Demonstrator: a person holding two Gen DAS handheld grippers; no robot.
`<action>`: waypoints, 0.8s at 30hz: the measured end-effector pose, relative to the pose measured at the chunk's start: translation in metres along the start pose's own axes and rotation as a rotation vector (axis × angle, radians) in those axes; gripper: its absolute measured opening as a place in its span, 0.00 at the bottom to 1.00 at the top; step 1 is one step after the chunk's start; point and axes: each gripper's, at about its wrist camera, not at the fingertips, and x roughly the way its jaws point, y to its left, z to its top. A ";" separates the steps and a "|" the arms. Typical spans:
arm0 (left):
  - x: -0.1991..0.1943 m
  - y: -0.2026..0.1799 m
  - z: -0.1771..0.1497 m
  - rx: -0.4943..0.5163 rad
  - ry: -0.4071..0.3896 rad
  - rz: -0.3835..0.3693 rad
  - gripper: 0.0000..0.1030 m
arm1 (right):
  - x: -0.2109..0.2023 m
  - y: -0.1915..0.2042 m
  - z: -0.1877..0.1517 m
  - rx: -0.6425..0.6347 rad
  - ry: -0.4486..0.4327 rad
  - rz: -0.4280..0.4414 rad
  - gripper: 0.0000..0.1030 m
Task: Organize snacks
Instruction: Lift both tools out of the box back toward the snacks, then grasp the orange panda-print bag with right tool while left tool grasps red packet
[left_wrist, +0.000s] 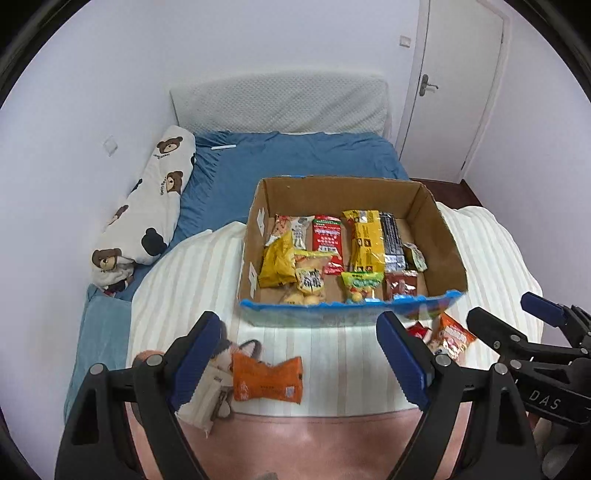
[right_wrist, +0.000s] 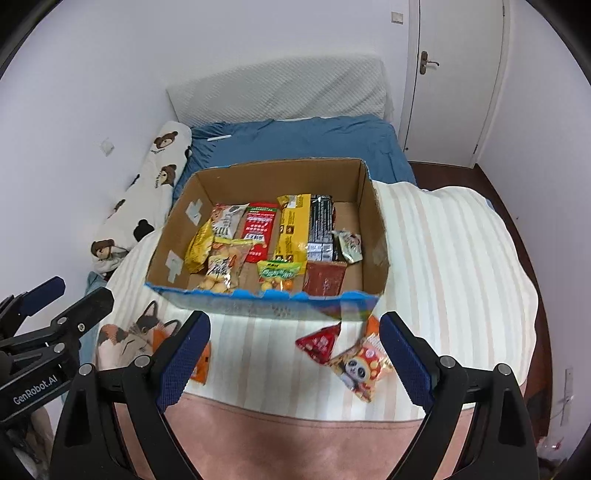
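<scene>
Left gripper (left_wrist: 306, 358): jaws apart, empty.
Right gripper (right_wrist: 295, 354): jaws apart, empty.
Orange packet (left_wrist: 267, 378): between left fingers, below them, on blanket.
Panda packet (right_wrist: 362, 367): beside right finger.
Handling: probably light, crinkly, slippery; pinch across middle.
Box (left_wrist: 258, 221): beyond fingertips.

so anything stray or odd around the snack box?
Three packets lie outside the cardboard box, on the striped blanket: an orange packet, a red triangular packet and a panda-print packet. Box's front edge looks ragged.
</scene>
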 end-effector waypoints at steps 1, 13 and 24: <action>-0.001 -0.001 -0.006 0.000 0.001 0.003 0.84 | -0.001 0.000 -0.004 0.005 -0.002 0.001 0.92; 0.063 -0.002 -0.066 -0.058 0.184 0.044 0.84 | 0.077 -0.085 -0.067 0.289 0.223 -0.002 0.92; 0.137 -0.043 -0.081 0.009 0.313 0.074 0.84 | 0.191 -0.148 -0.087 0.617 0.335 -0.042 0.91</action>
